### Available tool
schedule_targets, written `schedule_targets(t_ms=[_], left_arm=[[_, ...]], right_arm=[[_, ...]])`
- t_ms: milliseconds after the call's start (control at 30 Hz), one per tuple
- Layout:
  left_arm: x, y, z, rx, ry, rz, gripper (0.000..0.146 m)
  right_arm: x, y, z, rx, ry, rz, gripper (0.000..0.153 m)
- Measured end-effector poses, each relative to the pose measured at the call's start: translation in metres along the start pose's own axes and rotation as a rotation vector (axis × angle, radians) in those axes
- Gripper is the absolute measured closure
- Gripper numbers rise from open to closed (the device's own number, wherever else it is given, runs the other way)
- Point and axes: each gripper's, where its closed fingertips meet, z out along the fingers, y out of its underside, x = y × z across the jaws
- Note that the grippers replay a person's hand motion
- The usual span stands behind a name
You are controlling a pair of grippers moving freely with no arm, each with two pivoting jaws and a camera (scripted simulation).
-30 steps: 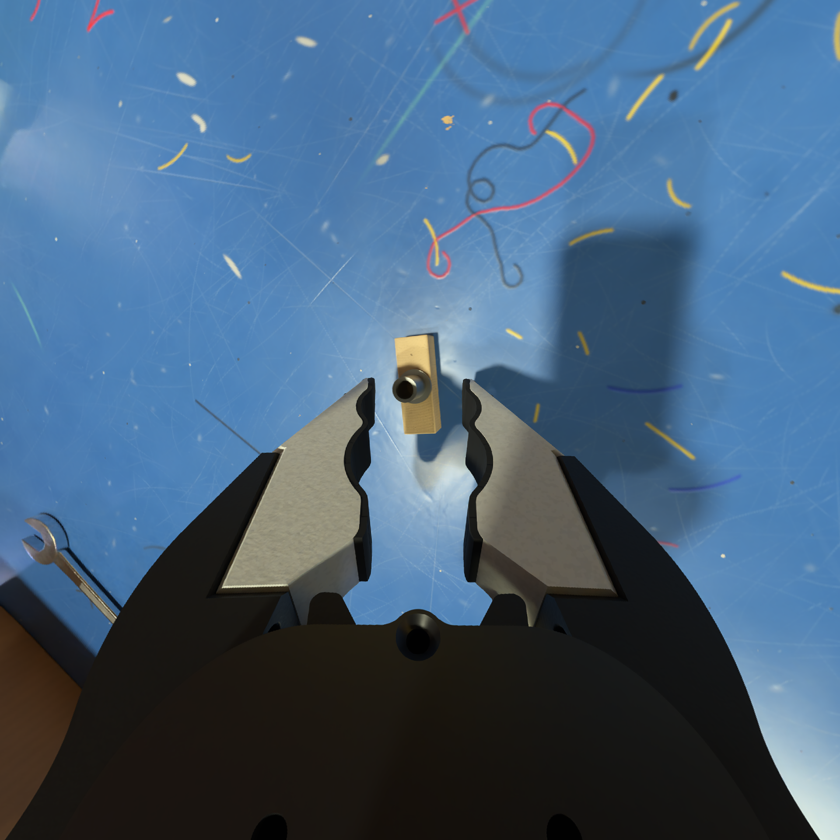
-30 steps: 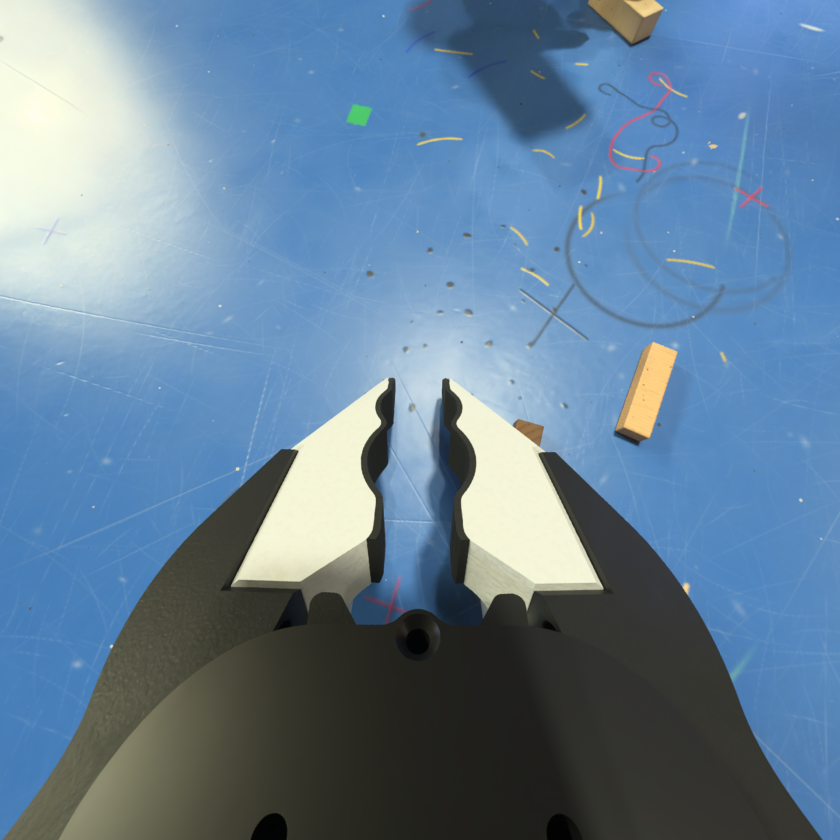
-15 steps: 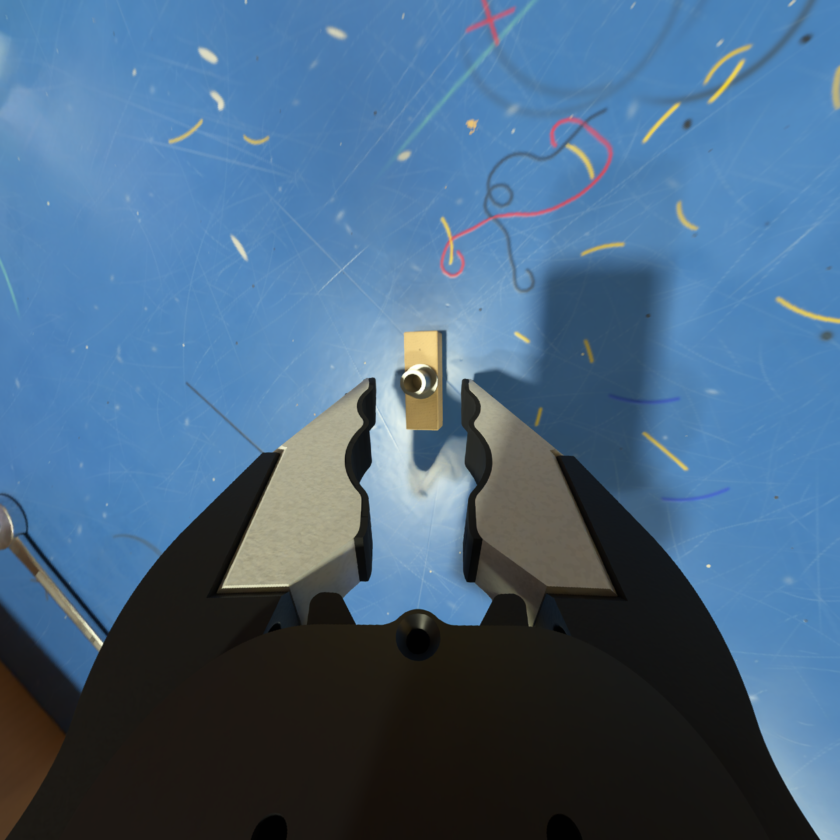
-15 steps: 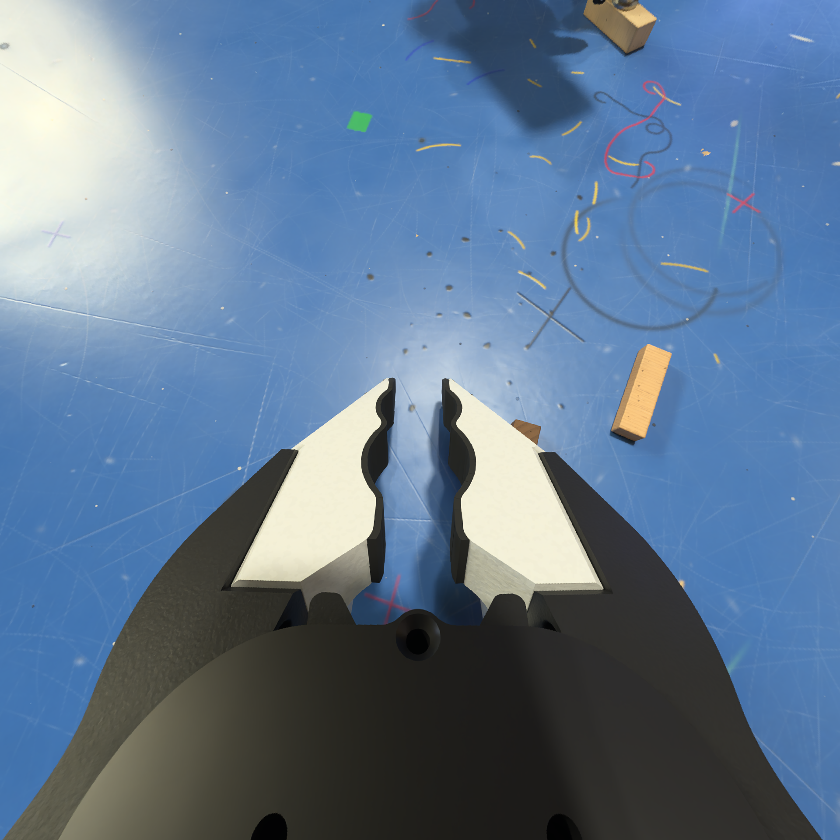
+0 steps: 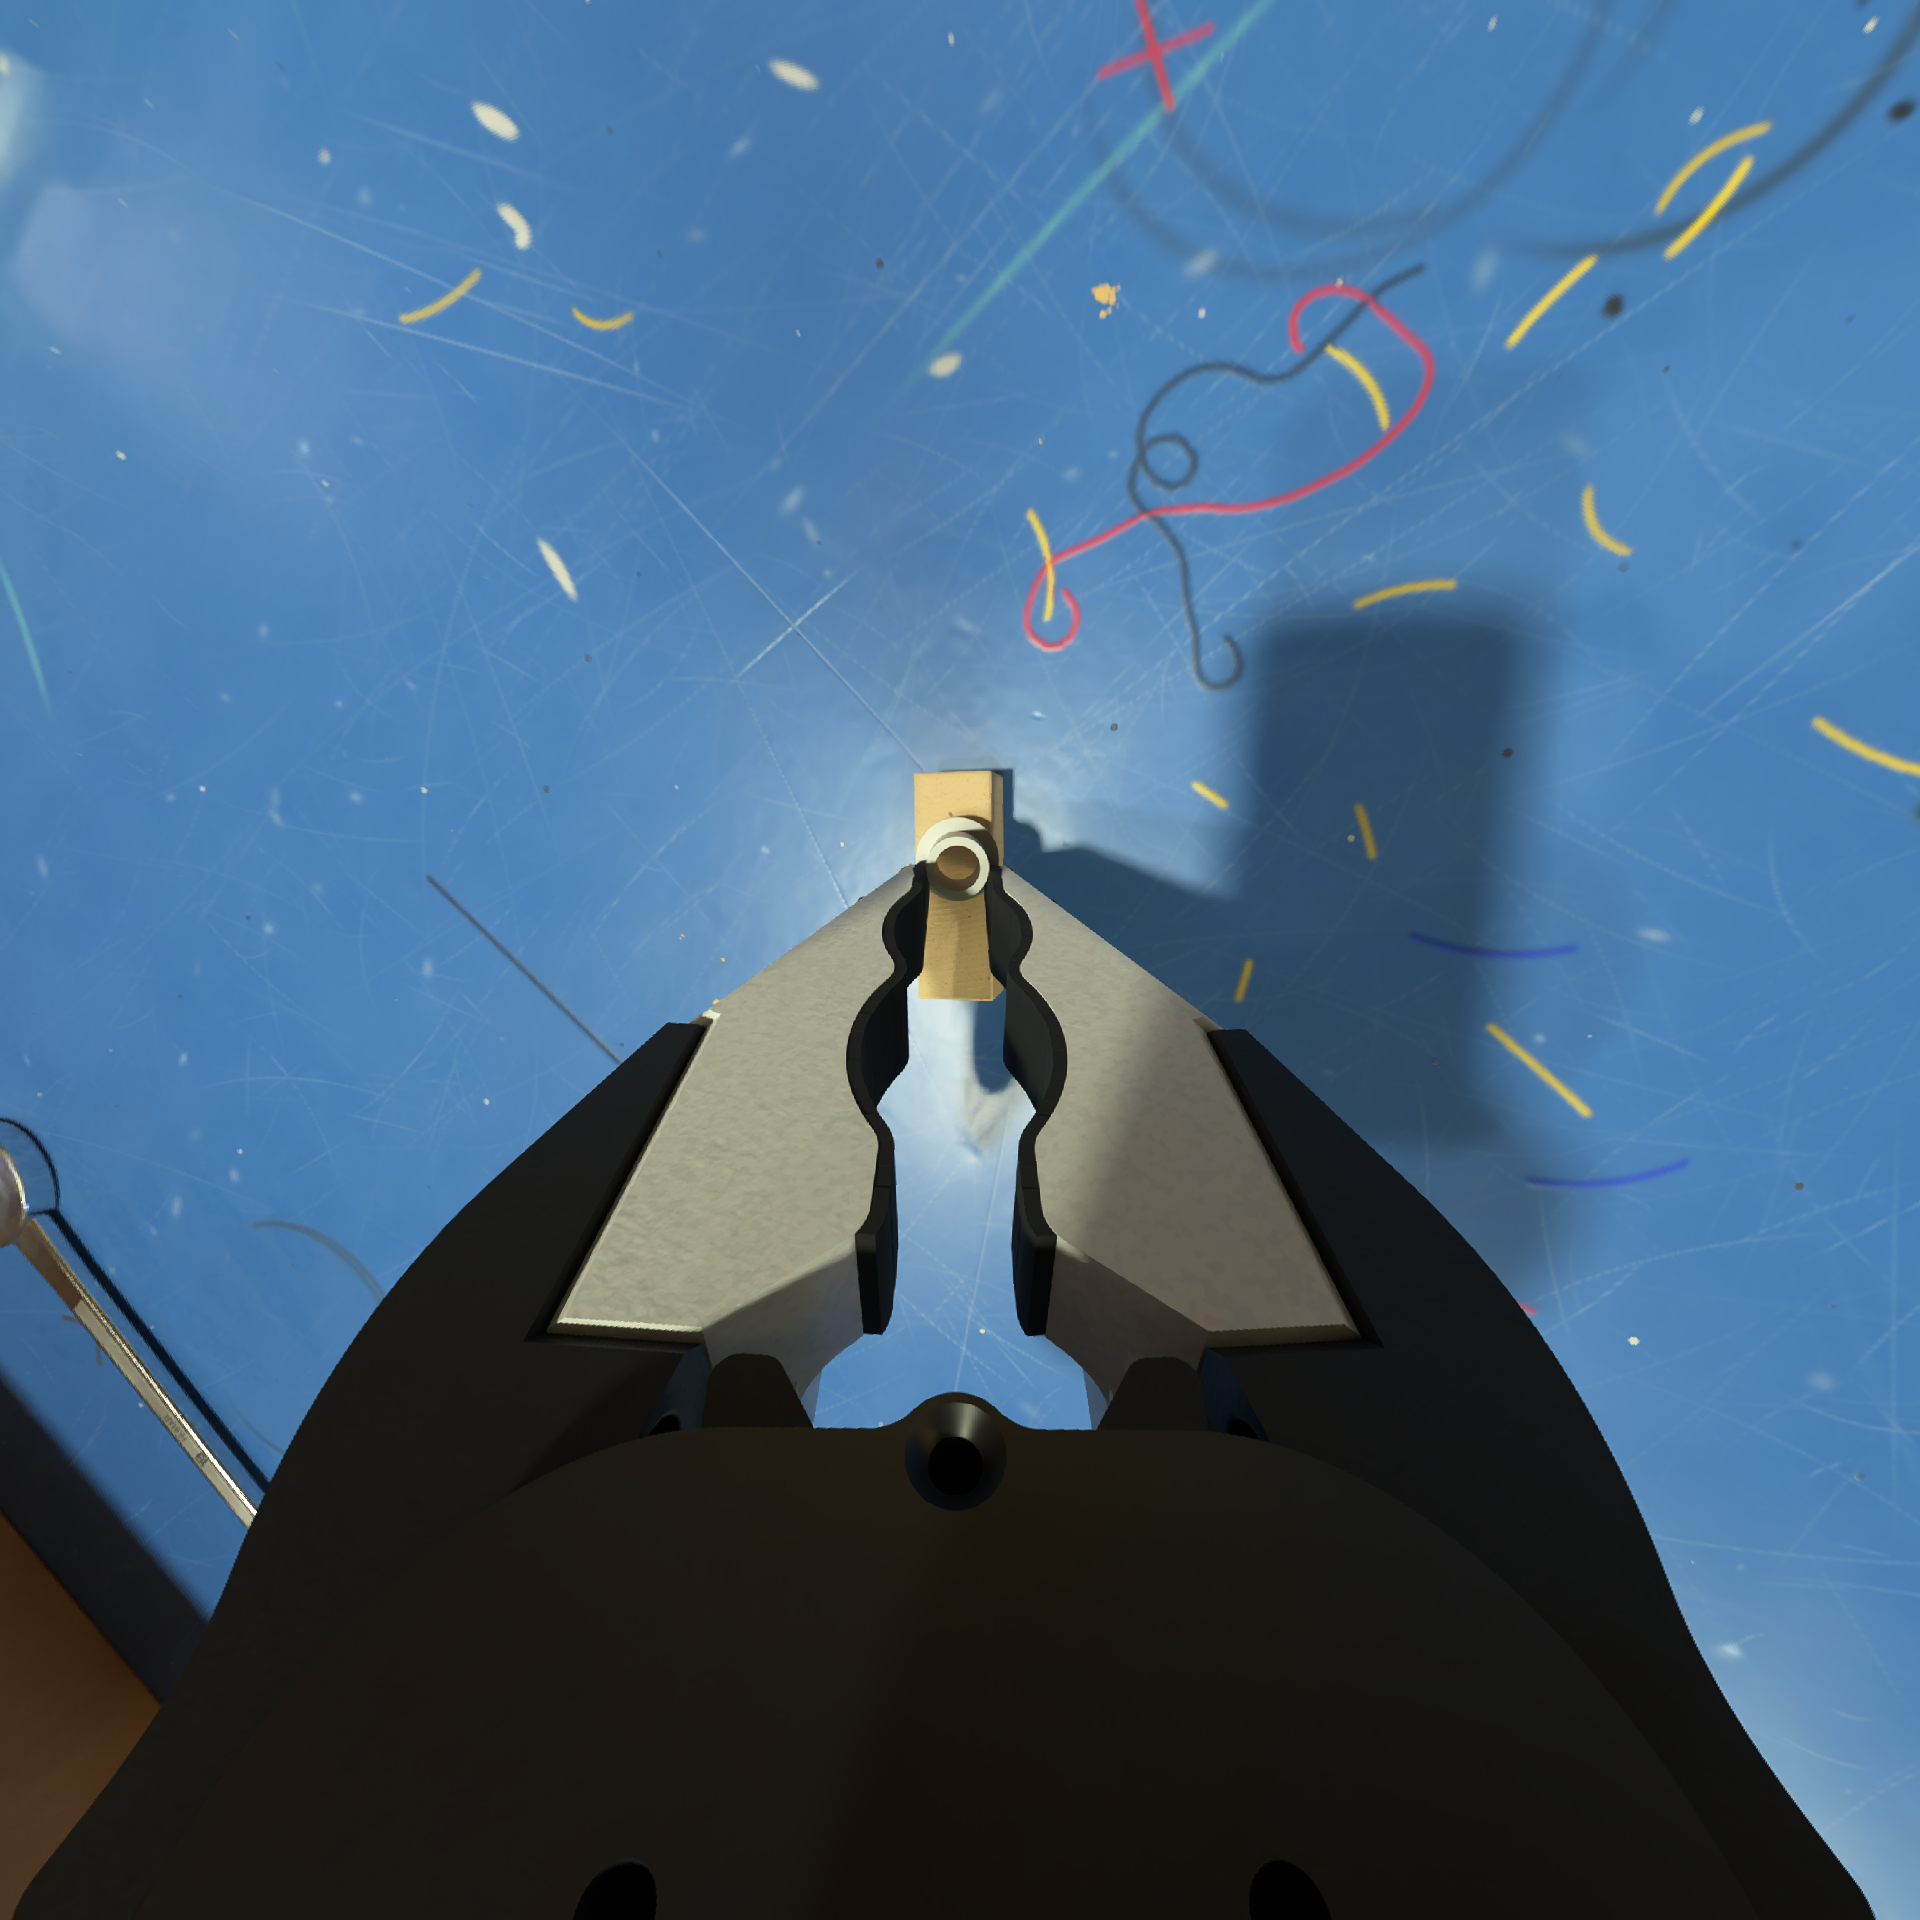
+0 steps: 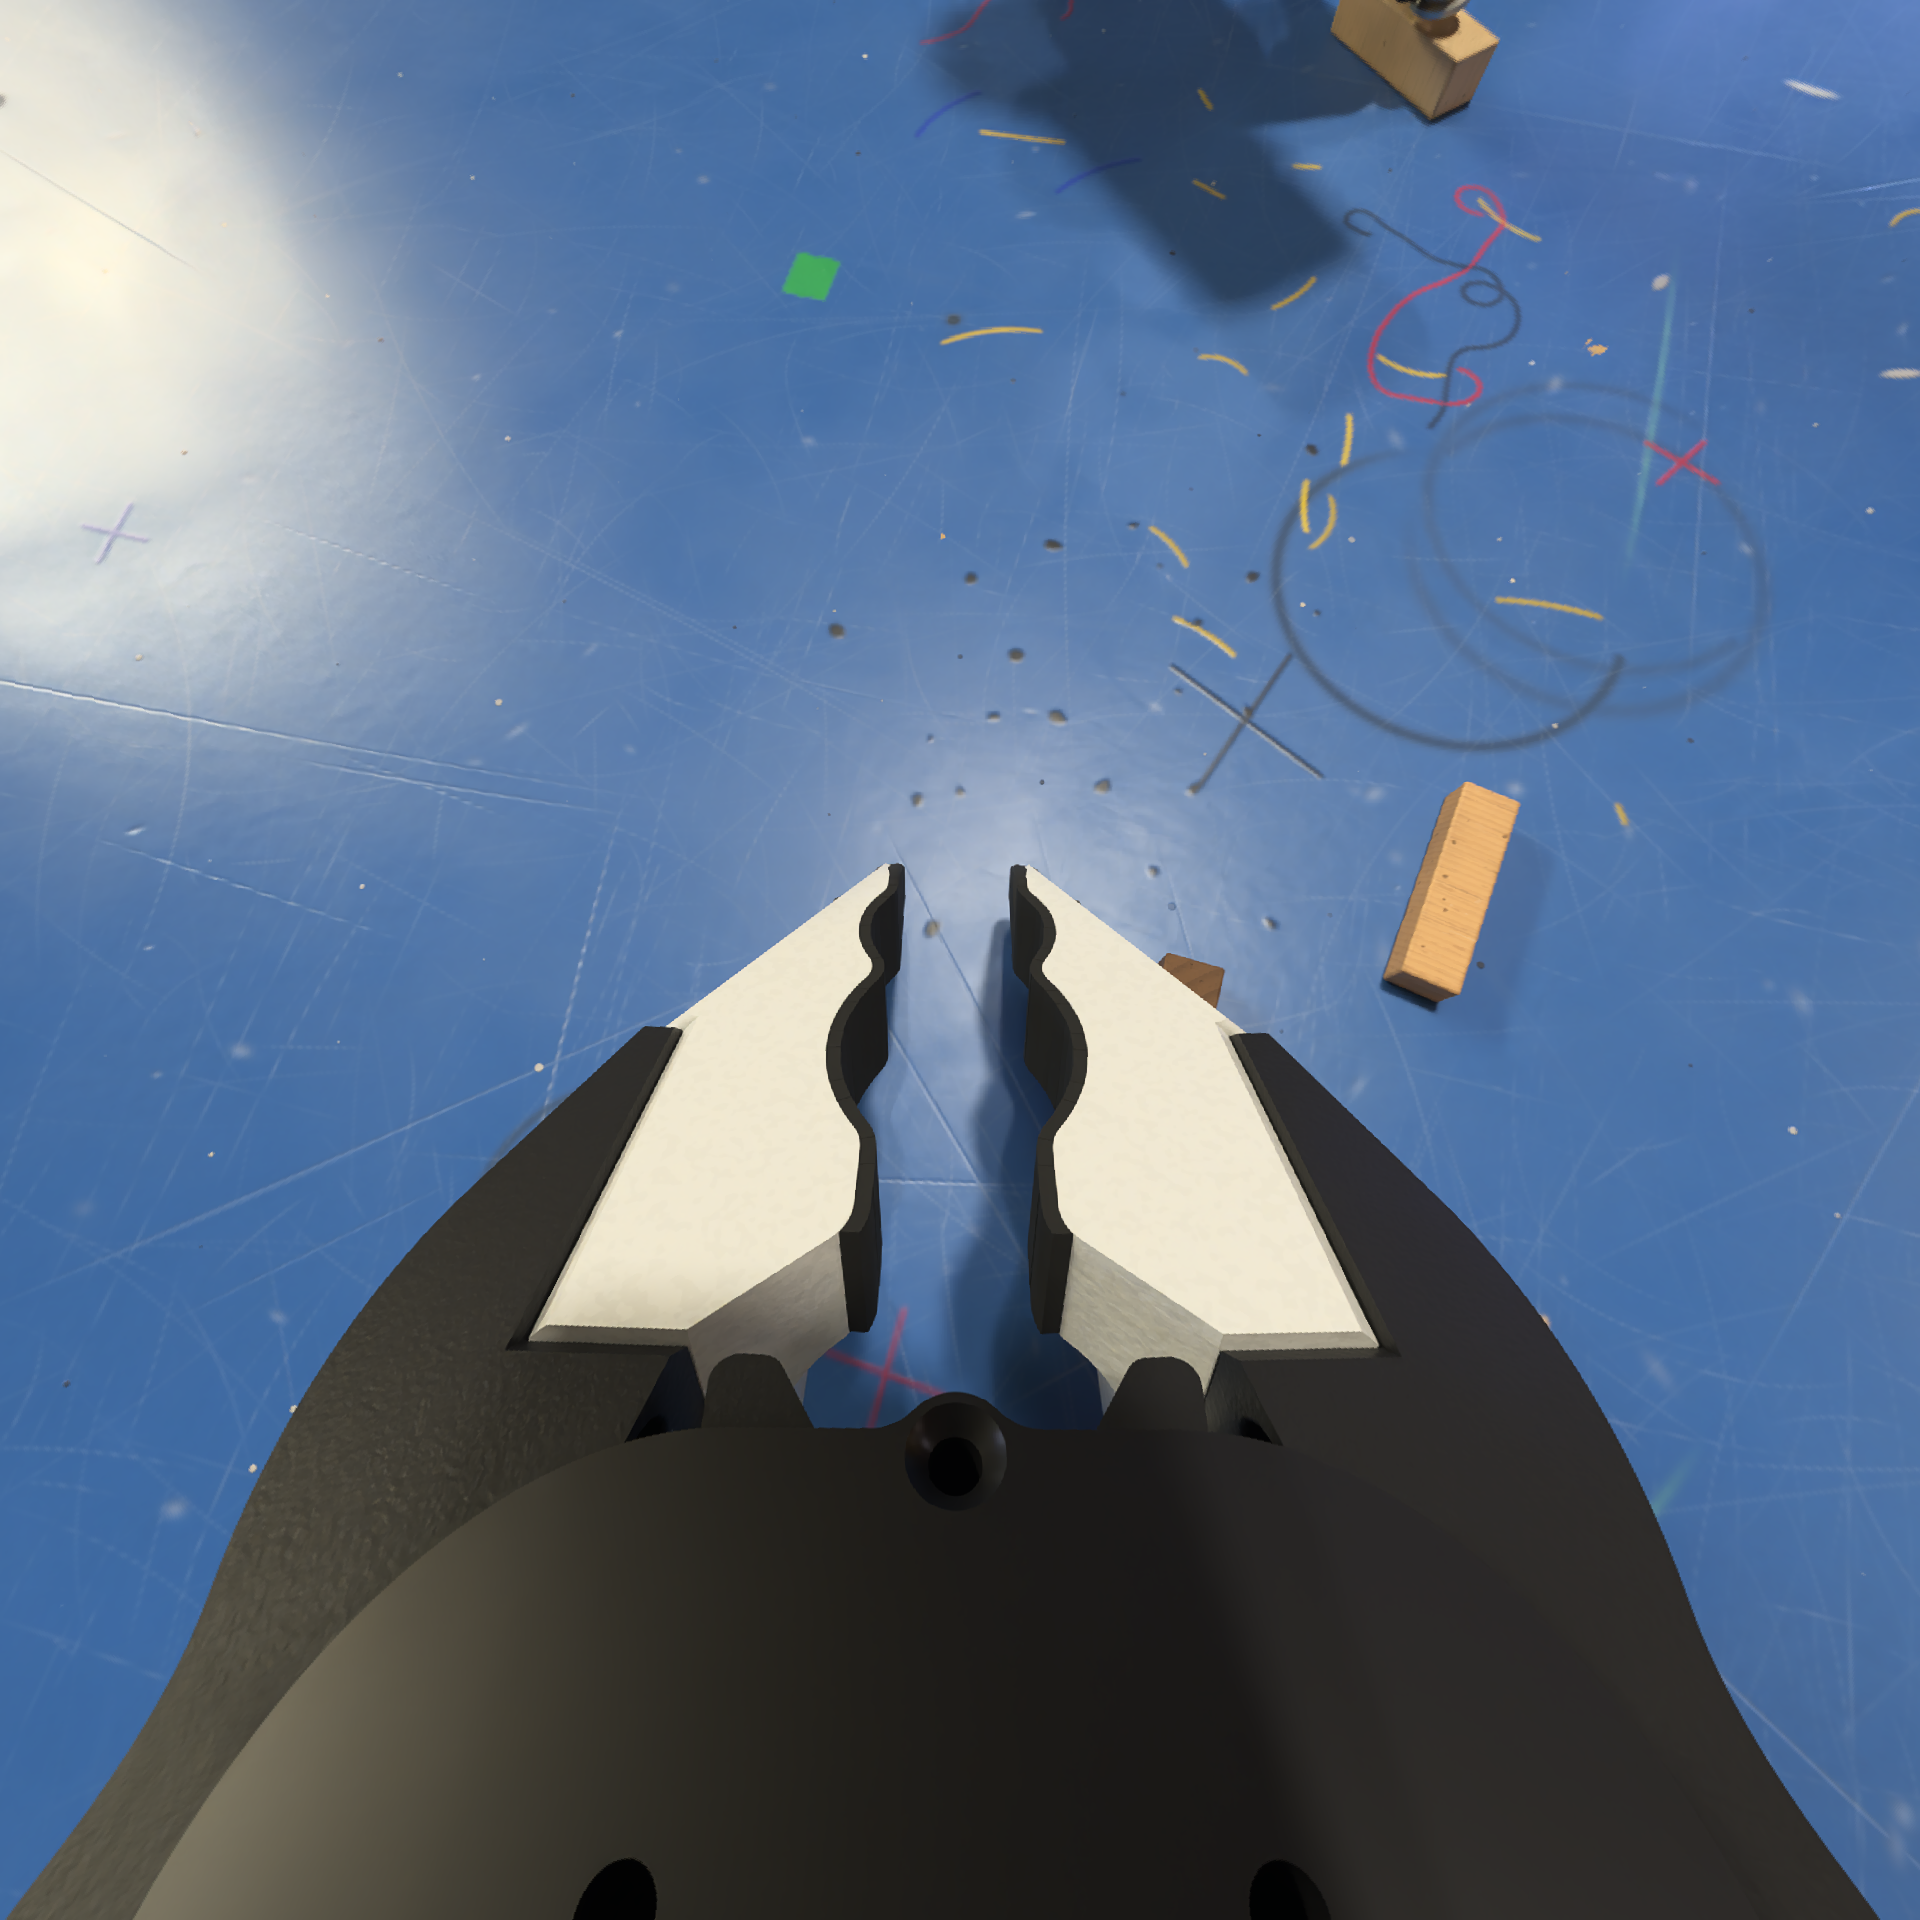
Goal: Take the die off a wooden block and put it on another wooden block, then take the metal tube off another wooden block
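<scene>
In the left wrist view a short metal tube (image 5: pixel 958 862) stands upright on a pale wooden block (image 5: pixel 954 961) on the blue table. My left gripper (image 5: pixel 957 878) points down over it and its fingertips are shut on the tube, which is still over the block. The same block (image 6: pixel 1413 57) shows at the top of the right wrist view. My right gripper (image 6: pixel 957 875) hovers over bare table with its jaws a little apart and nothing between them. An orange-tan wooden block (image 6: pixel 1451 894) lies to its right. A dark brown block (image 6: pixel 1195 977) peeks from behind its right finger. No die is in view.
A small flat green square (image 6: pixel 810 276) lies on the table ahead of the right gripper. A steel wrench (image 5: pixel 104 1340) lies near the table's edge (image 5: pixel 94 1507) at the lower left of the left wrist view. Scribbles and scratches mark the blue surface.
My left gripper has come down over the block and its jaws have shut on the metal tube. My right gripper has drifted slightly and kept the same narrow opening.
</scene>
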Motion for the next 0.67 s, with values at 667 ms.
schedule_targets(t_ms=[667], left_arm=[[0.052, -0.121, -0.144, 0.727, 0.051, -0.085, 0.136]], right_arm=[[0.024, -0.046, -0.032, 0.217, 0.25, -0.092, 0.133]])
